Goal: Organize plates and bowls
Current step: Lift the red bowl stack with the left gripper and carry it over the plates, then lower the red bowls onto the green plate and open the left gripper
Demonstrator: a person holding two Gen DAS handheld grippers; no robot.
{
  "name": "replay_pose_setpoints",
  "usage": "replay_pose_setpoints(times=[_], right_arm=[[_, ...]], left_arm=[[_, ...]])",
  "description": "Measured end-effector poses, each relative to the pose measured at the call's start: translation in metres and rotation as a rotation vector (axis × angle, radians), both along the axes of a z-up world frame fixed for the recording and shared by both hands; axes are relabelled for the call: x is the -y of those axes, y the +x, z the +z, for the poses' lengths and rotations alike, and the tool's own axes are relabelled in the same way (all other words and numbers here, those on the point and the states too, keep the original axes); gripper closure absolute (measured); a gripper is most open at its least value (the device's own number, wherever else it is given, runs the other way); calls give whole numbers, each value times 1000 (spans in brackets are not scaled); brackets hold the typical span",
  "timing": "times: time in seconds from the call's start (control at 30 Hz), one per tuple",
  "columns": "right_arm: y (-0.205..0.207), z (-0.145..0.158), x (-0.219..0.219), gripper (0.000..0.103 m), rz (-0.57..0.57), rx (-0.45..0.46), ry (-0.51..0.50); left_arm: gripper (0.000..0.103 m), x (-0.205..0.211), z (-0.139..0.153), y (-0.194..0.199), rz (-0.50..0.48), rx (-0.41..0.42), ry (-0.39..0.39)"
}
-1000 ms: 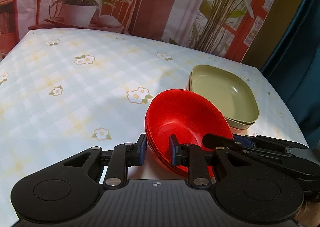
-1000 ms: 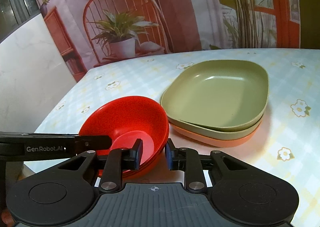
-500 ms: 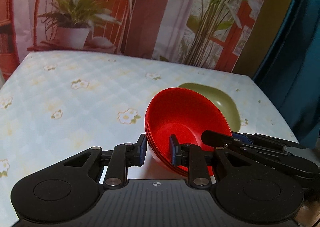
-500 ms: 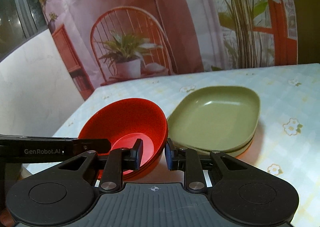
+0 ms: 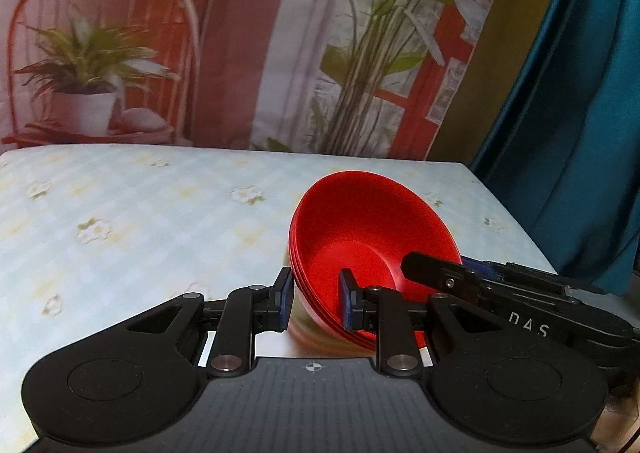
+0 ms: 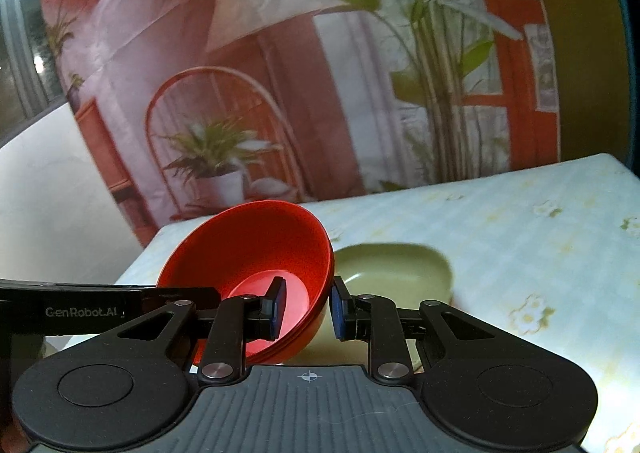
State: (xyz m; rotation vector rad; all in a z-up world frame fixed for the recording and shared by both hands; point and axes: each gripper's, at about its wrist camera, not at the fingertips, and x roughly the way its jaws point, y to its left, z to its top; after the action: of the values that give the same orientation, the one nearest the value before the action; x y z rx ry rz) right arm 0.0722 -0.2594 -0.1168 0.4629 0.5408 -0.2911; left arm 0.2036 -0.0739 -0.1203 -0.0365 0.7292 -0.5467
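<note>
Red bowls [image 5: 372,237], a nested stack of what looks like three or four judging by the rims, hang in the air between the two grippers, tipped so the mouth faces the far end of the table. A second ago the stack sat low beside the green plate [image 6: 394,267], which filled much of the right wrist view; now the plate has shrunk and slid under and behind the bowls, and it has dropped out of the left wrist view altogether. Both views show more of the backdrop and less of the flowered tablecloth [image 5: 132,221], so the stack has been lifted clear of the table and carried up above the plate pile. That suggests the bowls are on their way to be set on the plates, or past them; which one cannot be told yet.

The left gripper [image 5: 316,303] is closed narrowly on the stack's near-left wall, one blue pad outside and one inside the bowl. The right gripper [image 6: 308,309] does the same on the opposite wall, its left pad inside the bowl and its right pad outside. Neither grip has loosened during the lift. In the right wrist view motion blur softens the plate, so whether a second plate lies beneath it is hard to say here.
</note>
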Motion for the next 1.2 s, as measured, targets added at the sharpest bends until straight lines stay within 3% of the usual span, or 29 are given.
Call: replay_pose_setpoints(times=[0.47,1.2], right_arm=[[4,-18,37,83,-52,-54,-38],[19,-44,44,83,-45,-117,-40]], left_arm=[[78,35,-27,36,-50,-89,17],[78,47,-51,60,-25,-158,49]])
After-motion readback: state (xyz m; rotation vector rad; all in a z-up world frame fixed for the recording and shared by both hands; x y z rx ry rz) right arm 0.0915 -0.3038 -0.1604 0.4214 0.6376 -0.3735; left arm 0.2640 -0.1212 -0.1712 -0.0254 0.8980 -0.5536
